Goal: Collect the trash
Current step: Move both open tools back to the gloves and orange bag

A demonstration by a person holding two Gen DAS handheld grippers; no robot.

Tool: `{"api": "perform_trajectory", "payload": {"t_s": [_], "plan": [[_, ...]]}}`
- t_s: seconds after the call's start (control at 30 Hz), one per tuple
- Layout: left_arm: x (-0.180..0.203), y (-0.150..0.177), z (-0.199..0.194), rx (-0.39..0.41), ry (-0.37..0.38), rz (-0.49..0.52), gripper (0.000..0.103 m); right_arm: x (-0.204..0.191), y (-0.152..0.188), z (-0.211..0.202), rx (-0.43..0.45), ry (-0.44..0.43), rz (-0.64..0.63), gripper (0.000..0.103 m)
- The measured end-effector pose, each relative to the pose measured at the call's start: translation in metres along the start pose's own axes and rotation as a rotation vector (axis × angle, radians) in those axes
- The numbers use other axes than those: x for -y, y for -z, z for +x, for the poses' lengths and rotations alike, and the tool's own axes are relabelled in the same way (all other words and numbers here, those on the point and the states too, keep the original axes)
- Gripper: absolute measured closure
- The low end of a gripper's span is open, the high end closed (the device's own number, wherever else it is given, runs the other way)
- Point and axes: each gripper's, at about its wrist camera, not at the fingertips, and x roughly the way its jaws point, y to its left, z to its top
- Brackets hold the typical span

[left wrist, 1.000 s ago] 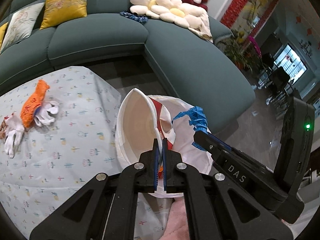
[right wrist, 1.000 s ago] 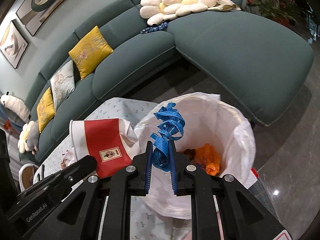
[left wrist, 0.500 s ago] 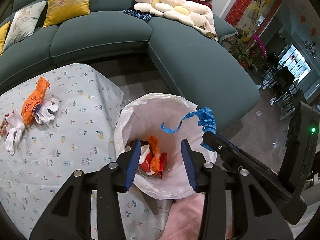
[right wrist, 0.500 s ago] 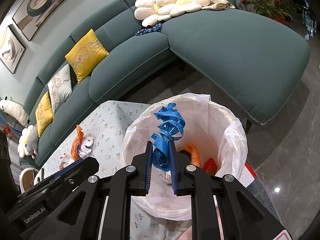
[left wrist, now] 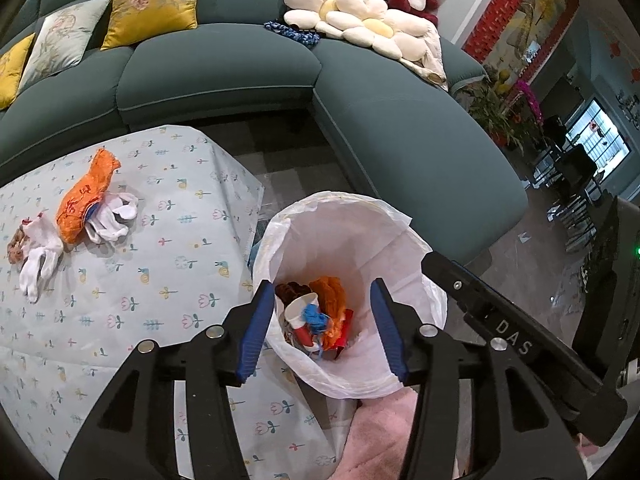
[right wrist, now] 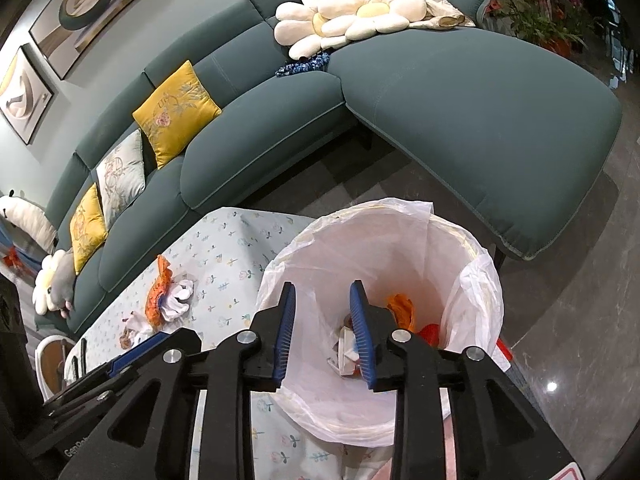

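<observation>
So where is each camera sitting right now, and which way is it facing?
Left wrist: on the left claw, angled down into the lined bin; its own open fingers show, and the right claw's body at right.
Right wrist: on the right claw, also over the bin; own open fingers, left claw lower left.
Shared: bin, table, sofa.

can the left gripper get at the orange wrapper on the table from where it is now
Probably yes. The left gripper hangs open and empty over the bin liner; the orange wrapper lies uncovered on the tablecloth, nothing between them.
</observation>
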Motion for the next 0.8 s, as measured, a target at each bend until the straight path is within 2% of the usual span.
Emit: {"api": "perform_trajectory", "payload": {"t_s": [0.4, 0.6, 0.73, 0.8], "plan": [[-0.030, 0.003, -0.013, 0.018, -0.021, -0.063, 0.053, -0.033, 0.004, 0.000, -0.011, -0.013, -0.053, 0.068], [-0.062, 0.004, -0.024, 0.035, -0.044, -0.121, 0.052, -0.058, 0.008, 0.006, -0.024, -0.020, -0.094, 0.063], [-0.089, 0.008, -0.032, 0.048, -0.068, -0.179, 0.045, -0.077, 0.011, 0.011, -0.036, -0.027, -0.119, 0.063], [-0.103, 0.011, -0.036, 0.056, -0.079, -0.201, 0.045, -0.087, 0.013, 0.014, -0.043, -0.031, -0.134, 0.062]]}}
